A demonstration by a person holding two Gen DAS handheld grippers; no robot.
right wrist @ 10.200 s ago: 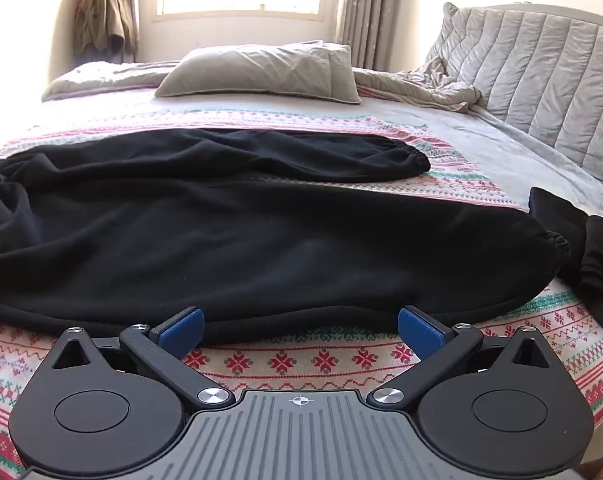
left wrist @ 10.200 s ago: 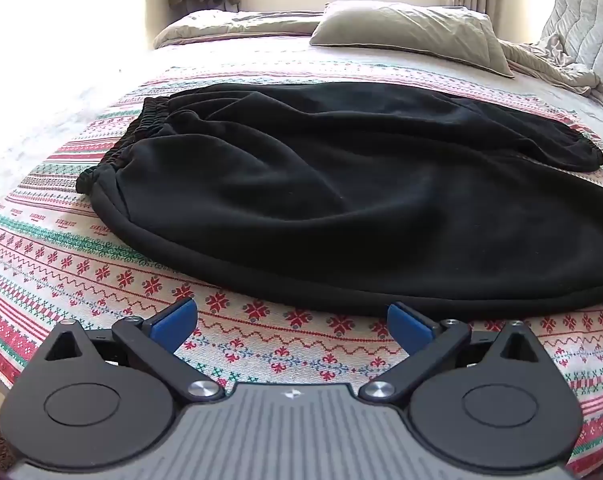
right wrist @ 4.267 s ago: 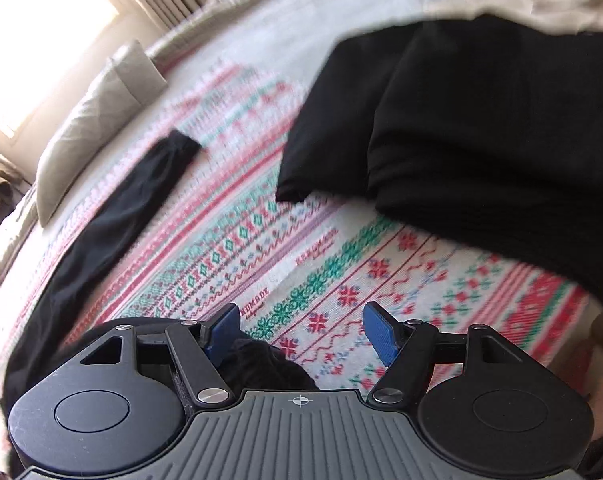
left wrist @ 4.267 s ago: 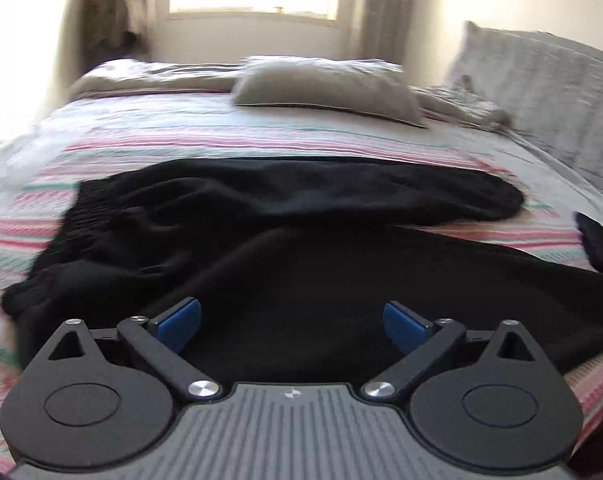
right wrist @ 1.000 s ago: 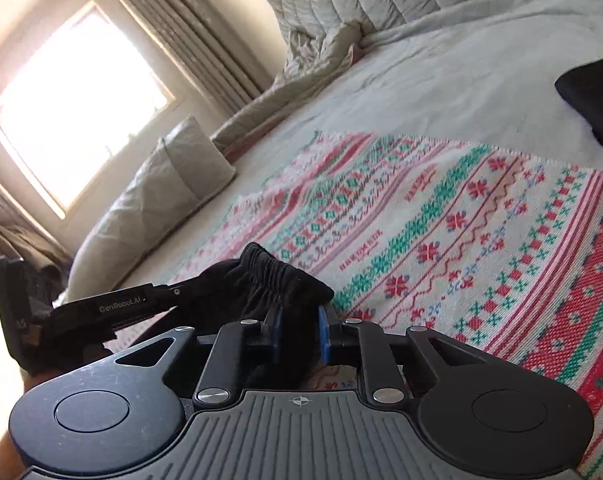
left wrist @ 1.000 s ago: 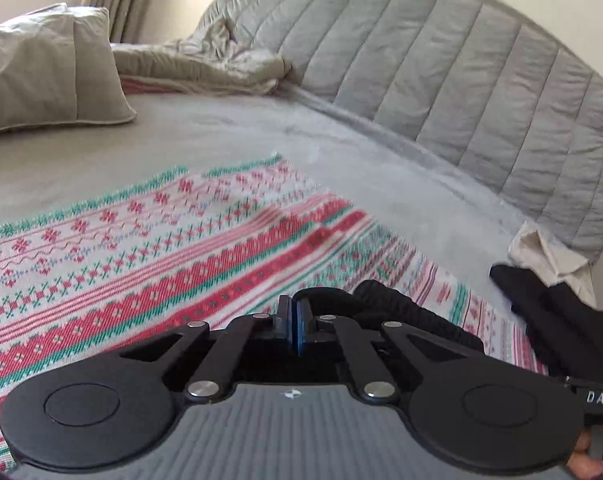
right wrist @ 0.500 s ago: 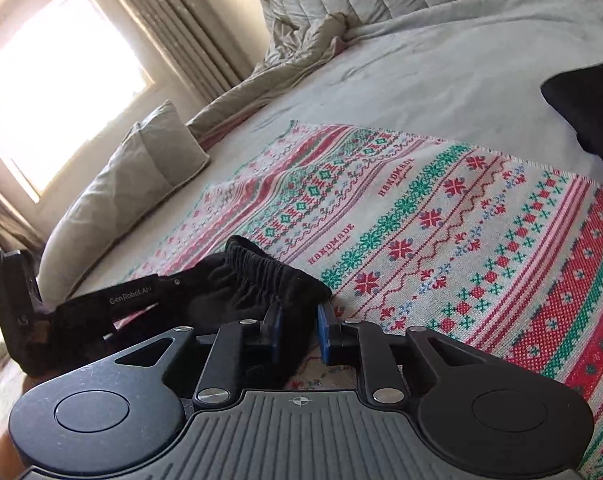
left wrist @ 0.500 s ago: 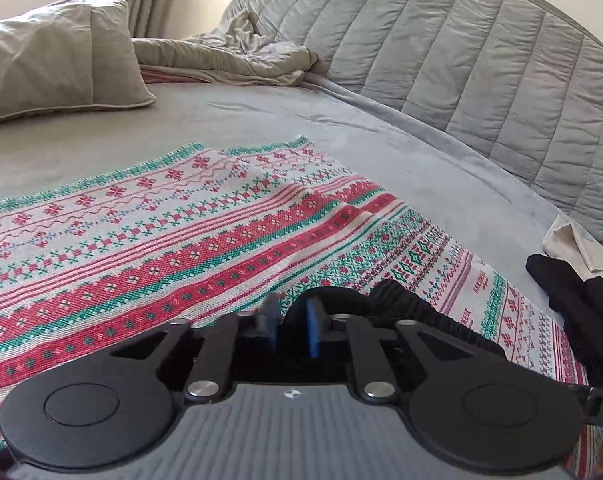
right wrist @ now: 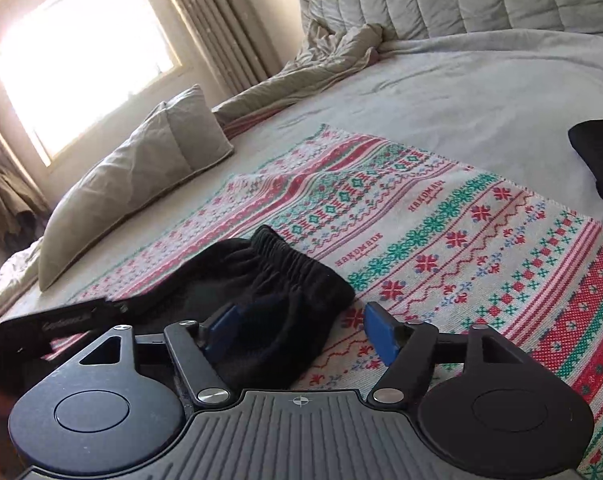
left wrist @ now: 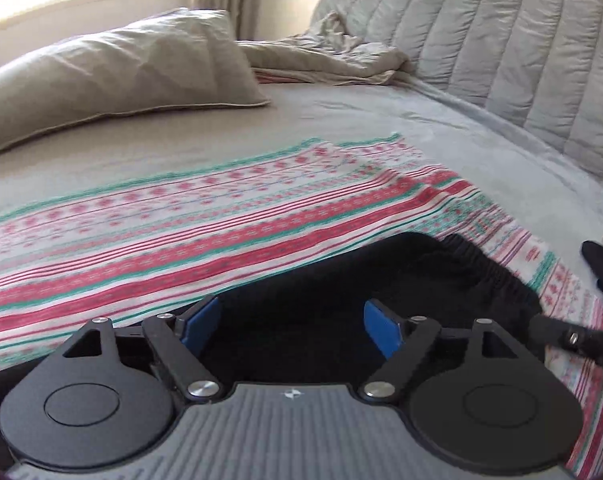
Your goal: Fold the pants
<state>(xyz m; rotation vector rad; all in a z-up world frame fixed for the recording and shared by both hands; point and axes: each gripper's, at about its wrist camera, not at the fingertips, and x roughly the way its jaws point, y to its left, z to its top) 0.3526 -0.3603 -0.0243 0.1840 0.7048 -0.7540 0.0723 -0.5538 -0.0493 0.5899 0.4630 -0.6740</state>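
Note:
The black pants (left wrist: 381,280) lie on the patterned red, green and white blanket (left wrist: 221,216), their gathered elastic end (right wrist: 297,268) toward the headboard. My left gripper (left wrist: 291,322) is over the dark cloth with its jaws opening; the blue pads stand wide apart and press on nothing. In the right wrist view my right gripper (right wrist: 301,330) is also opening; the gathered end lies loose between the pads, closer to the left pad. The left gripper's black body (right wrist: 53,324) shows at the left edge of the right wrist view.
A grey pillow (left wrist: 113,72) and rumpled bedding (left wrist: 333,56) lie at the far side, with a quilted headboard (left wrist: 501,48) to the right. Other black clothing (right wrist: 597,152) sits at the right edge. A bright window (right wrist: 81,44) with curtains is behind.
Both grippers were shut on the pants' gathered end and have opened, letting the cloth drop onto the blanket. The left gripper's view has swung toward the pillow.

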